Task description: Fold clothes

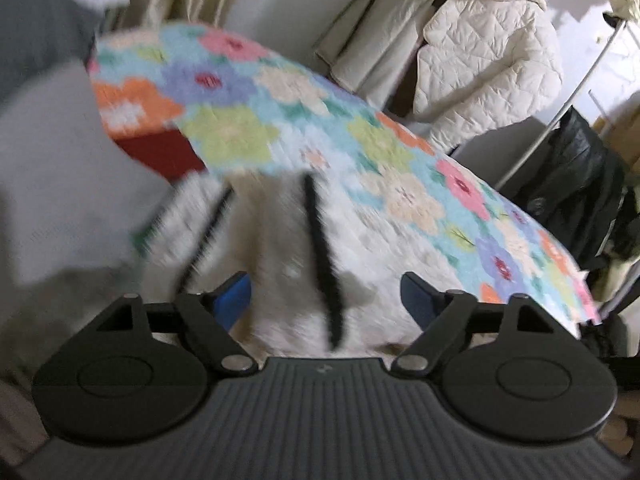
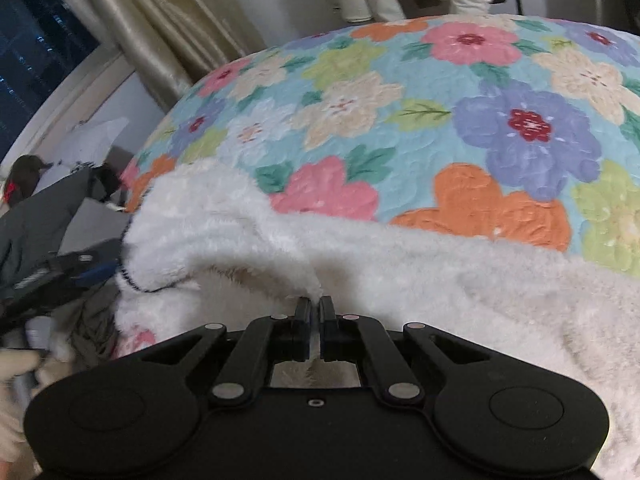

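Right wrist view: you are pinching a thin ridge of the white fleece garment (image 2: 360,280) with the right tool (image 2: 315,306), its fingers nearly touching with only a sliver of pile between them. The garment is lying on the floral bedspread (image 2: 440,120), spreading ahead of this tool and off to its right, with a dark-edged cuff or hem (image 2: 160,256) bunching to its left. That bite is looking shallow to me: if you are pulling hard, the plush may be sliding out, and the fold would be collapsing.

Your left tool (image 1: 326,296) is standing wide, holding nothing, with the blurred fleece and its black trim stripe (image 1: 320,248) directly ahead between the spread fingers. The blur suggests quick motion; closing now risks you grabbing the bedspread along with the garment, or only the stripe.
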The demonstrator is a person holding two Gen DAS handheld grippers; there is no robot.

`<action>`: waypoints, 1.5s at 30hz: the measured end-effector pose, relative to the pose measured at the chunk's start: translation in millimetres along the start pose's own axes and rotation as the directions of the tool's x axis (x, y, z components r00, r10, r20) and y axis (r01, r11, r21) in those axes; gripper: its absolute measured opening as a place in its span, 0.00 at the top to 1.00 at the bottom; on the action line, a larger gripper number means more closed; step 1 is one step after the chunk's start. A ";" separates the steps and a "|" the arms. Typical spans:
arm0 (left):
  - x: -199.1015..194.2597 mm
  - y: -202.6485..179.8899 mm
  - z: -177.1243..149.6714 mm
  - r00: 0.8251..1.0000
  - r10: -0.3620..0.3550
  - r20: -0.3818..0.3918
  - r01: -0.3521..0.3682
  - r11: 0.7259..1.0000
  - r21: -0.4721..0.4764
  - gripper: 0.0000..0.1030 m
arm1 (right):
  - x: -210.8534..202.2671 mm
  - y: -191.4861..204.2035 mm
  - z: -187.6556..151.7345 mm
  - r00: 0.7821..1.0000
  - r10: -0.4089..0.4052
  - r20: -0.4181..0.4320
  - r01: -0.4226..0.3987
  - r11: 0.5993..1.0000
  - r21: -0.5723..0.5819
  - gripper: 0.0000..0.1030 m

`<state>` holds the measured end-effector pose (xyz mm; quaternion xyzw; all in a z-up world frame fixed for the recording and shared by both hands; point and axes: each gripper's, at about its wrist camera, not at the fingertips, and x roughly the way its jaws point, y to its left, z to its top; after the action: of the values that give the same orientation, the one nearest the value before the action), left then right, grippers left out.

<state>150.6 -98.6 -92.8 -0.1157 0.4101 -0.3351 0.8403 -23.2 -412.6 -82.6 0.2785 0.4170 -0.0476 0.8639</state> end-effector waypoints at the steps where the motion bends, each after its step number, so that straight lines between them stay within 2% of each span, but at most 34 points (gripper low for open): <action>1: 8.0 0.8 -3.3 1.000 -0.012 -0.013 0.012 1.000 -0.013 0.21 | 0.4 2.5 0.9 1.000 0.013 0.003 -0.013 1.000 -0.008 0.96; 2: 15.2 0.9 -4.9 1.000 -0.006 -0.025 0.006 1.000 -0.008 0.38 | 0.1 4.3 1.2 1.000 0.028 0.007 -0.028 1.000 -0.014 0.96; 3: 20.4 0.5 -4.9 0.999 0.002 -0.036 -0.002 1.000 -0.002 0.87 | -1.2 4.8 0.8 0.999 0.052 0.011 -0.052 0.999 -0.017 0.96; 4: 19.1 -1.2 -1.7 0.999 -0.001 -0.032 0.001 1.000 -0.005 0.89 | -2.1 4.3 0.9 0.996 0.090 0.018 -0.090 0.996 -0.006 0.96; 6: 14.6 -4.5 4.9 1.000 -0.008 -0.018 0.007 1.000 -0.011 0.89 | -4.3 2.0 1.7 0.980 0.197 0.021 -0.198 0.980 0.032 0.96; 7: -2.3 -4.7 10.7 0.999 -0.008 0.041 0.008 1.000 -0.013 0.89 | -4.0 1.6 1.4 0.964 0.268 0.007 -0.268 0.962 0.054 0.94; 9: -35.9 -4.1 22.2 0.988 -0.007 0.156 0.010 1.000 -0.019 0.89 | 1.6 2.9 -1.3 0.902 0.428 -0.061 -0.420 0.901 0.112 0.88; 10: -50.4 4.4 26.8 0.983 0.008 0.185 0.003 0.998 -0.058 0.89 | 3.3 5.4 -2.9 0.888 0.451 -0.093 -0.439 0.890 0.120 0.88; 12: -69.8 32.5 30.3 0.982 0.066 0.175 -0.036 0.985 -0.168 0.89 | 1.0 12.2 -3.3 0.899 0.416 -0.137 -0.409 0.909 0.076 0.85; 13: -64.6 38.4 24.5 0.985 0.132 0.112 -0.116 0.984 -0.138 0.89 | -2.4 13.9 -1.8 0.907 0.393 -0.150 -0.390 0.920 0.047 0.79; 14: -59.5 44.4 18.7 0.979 0.199 0.050 -0.193 0.976 -0.103 0.88 | -8.4 11.8 1.9 0.923 0.355 -0.146 -0.357 0.934 0.014 0.76; 15: -54.1 49.6 12.5 0.965 0.263 -0.005 -0.262 0.963 -0.061 0.84 | -14.1 7.2 5.7 0.942 0.308 -0.135 -0.313 0.950 -0.013 0.66; 16: -46.5 48.4 3.5 0.955 0.294 -0.031 -0.295 0.956 -0.005 0.81 | -19.9 2.6 9.5 0.958 0.261 -0.123 -0.267 0.963 -0.040 0.61; 17: -39.2 47.4 -5.2 0.944 0.325 -0.055 -0.322 0.945 0.045 0.74 | -25.6 -1.9 13.4 0.971 0.213 -0.110 -0.221 0.973 -0.065 0.58; 18: -34.6 47.8 -11.5 0.940 0.336 -0.065 -0.334 0.942 0.037 0.64 | -31.4 -6.5 17.2 0.982 0.165 -0.095 -0.173 0.981 -0.090 0.54; 20: -32.0 46.7 -12.6 0.943 0.328 -0.058 -0.329 0.944 -0.006 0.60 | -42.9 -15.7 24.8 0.996 0.068 -0.061 -0.076 0.987 -0.138 0.50; 21: -33.4 44.6 -10.1 0.946 0.319 -0.049 -0.321 0.947 -0.020 0.53 | -48.6 -20.2 28.6 0.999 0.020 -0.043 -0.027 0.987 -0.161 0.49; 23: -36.3 40.3 -5.0 0.953 0.301 -0.031 -0.302 0.952 -0.047 0.43 | -60.1 -29.4 36.3 0.997 -0.074 -0.003 0.072 0.977 -0.202 0.48; 24: -38.0 38.2 -2.6 0.956 0.292 -0.022 -0.293 0.954 -0.061 0.43 | -62.0 -33.7 38.4 0.994 -0.112 0.003 0.110 0.969 -0.220 0.48; 26: -44.4 36.8 -0.8 0.962 0.273 0.006 -0.272 0.959 -0.085 0.40 | -52.0 -41.6 37.4 0.988 -0.150 -0.045 0.135 0.962 -0.239 0.47; 28: -47.7 39.7 -1.7 0.961 0.276 0.034 -0.272 0.957 -0.100 0.34 | -38.9 -49.6 33.6 0.978 -0.179 -0.103 0.150 0.958 -0.243 0.44; 30: -42.1 43.2 -4.0 0.958 0.284 0.028 -0.280 0.955 -0.097 0.25 | -19.8 -57.9 26.1 0.959 -0.223 -0.174 0.183 0.958 -0.221 0.39; 31: -38.9 44.9 -5.3 0.958 0.287 0.023 -0.284 0.954 -0.096 0.24 | -9.8 -62.7 21.2 0.949 -0.235 -0.208 0.194 0.960 -0.201 0.37; 33: -26.8 45.8 -11.2 0.957 0.288 -0.024 -0.289 0.954 -0.082 0.27 | 6.8 -71.7 10.7 0.942 -0.233 -0.243 0.198 0.967 -0.161 0.36; 34: -21.2 45.3 -14.3 0.955 0.292 -0.044 -0.295 0.953 -0.073 0.30 | 10.2 -73.4 5.7 0.946 -0.233 -0.225 0.198 0.966 -0.168 0.40; 35: -15.9 44.2 -17.3 0.953 0.298 -0.061 -0.301 0.952 -0.061 0.45 | 11.0 -73.6 2.6 0.950 -0.231 -0.208 0.196 0.965 -0.174 0.48; 36: -13.4 38.4 -19.1 0.949 0.310 -0.057 -0.311 0.950 -0.030 0.54 | 8.6 -72.0 1.8 0.956 -0.224 -0.191 0.191 0.965 -0.178 0.71; 37: -12.4 31.7 -17.2 0.948 0.316 -0.045 -0.317 0.948 -0.002 0.59 | 4.9 -70.5 2.6 0.960 -0.221 -0.172 0.190 0.965 -0.179 0.87; 39: -14.4 16.7 -10.4 0.945 0.328 0.000 -0.327 0.944 0.050 0.75 | -13.4 -65.6 12.7 0.967 -0.239 -0.090 0.218 0.956 -0.197 0.94; 40: -18.2 11.8 -6.2 0.945 0.325 0.027 -0.326 0.944 0.060 0.78 | -26.7 -64.0 20.5 0.967 -0.251 -0.037 0.239 0.951 -0.195 0.94; 42: -29.3 4.0 3.7 0.950 0.297 0.094 -0.302 0.952 0.042 0.79 | -54.6 -66.1 36.5 0.960 -0.267 0.078 0.276 0.949 -0.152 0.94; 44: -40.2 1.2 10.1 0.955 0.255 0.152 -0.258 0.966 0.003 0.79 | -72.9 -70.1 48.6 0.936 -0.299 0.185 0.323 0.939 -0.118 0.94; 45: -42.4 0.3 12.0 0.956 0.240 0.171 -0.242 0.970 -0.011 0.79 | -73.5 -73.3 52.8 0.926 -0.313 0.211 0.340 0.934 -0.106 0.94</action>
<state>141.4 -71.4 -59.4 -0.0891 0.3459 -0.2210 0.9075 -57.1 -512.8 -33.8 0.1375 0.3754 -0.1881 0.8971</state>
